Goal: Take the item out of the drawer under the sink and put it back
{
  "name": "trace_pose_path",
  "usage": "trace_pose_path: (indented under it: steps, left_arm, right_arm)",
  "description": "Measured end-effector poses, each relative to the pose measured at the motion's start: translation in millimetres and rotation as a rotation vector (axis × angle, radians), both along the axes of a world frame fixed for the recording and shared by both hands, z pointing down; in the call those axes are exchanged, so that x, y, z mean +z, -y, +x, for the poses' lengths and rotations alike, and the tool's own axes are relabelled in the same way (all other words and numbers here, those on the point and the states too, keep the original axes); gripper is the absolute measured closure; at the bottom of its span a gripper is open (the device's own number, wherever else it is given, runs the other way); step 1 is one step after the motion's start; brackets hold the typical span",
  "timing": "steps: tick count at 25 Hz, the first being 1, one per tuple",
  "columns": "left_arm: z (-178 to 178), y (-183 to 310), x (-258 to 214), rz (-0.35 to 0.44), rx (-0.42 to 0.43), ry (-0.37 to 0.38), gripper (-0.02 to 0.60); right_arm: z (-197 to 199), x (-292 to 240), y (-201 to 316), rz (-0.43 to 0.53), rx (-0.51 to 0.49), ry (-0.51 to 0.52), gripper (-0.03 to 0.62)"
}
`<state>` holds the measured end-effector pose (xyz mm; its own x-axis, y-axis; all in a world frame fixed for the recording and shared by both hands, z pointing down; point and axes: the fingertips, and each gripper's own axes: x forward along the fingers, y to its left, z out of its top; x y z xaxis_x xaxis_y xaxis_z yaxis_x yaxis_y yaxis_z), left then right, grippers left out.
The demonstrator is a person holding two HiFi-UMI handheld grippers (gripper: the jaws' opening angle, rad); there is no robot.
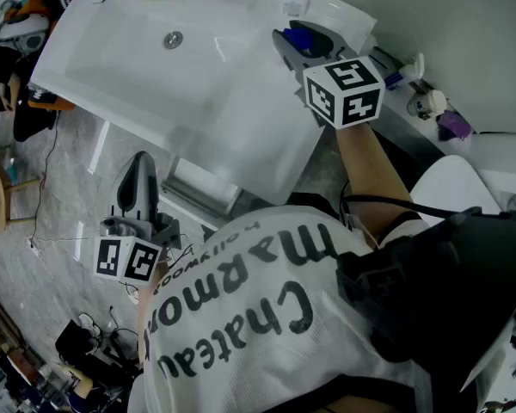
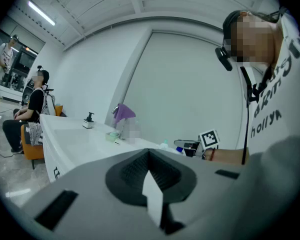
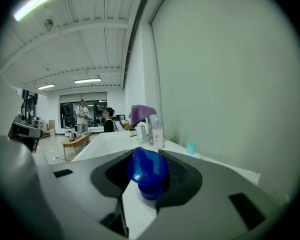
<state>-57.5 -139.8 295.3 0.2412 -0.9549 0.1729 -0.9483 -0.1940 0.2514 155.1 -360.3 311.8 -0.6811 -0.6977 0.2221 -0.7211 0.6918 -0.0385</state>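
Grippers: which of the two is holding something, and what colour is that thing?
The right gripper: its jaws clamp a blue item. The left gripper differs, its jaws shut together with nothing between them.

In my right gripper (image 1: 299,41) the blue item (image 3: 146,170) shows only its top — the rest sits buried between the jaws.
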Motion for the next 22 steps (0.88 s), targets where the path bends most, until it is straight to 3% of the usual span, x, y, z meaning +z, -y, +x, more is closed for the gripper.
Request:
trace_pose_path:
  steps: [22]
  left_arm:
    - [-9,-16,0,0.009,-0.048,-0.002,0.577]
  right_arm:
    - [-10,3,-5,0.008,-0.026,-0.041,0.451]
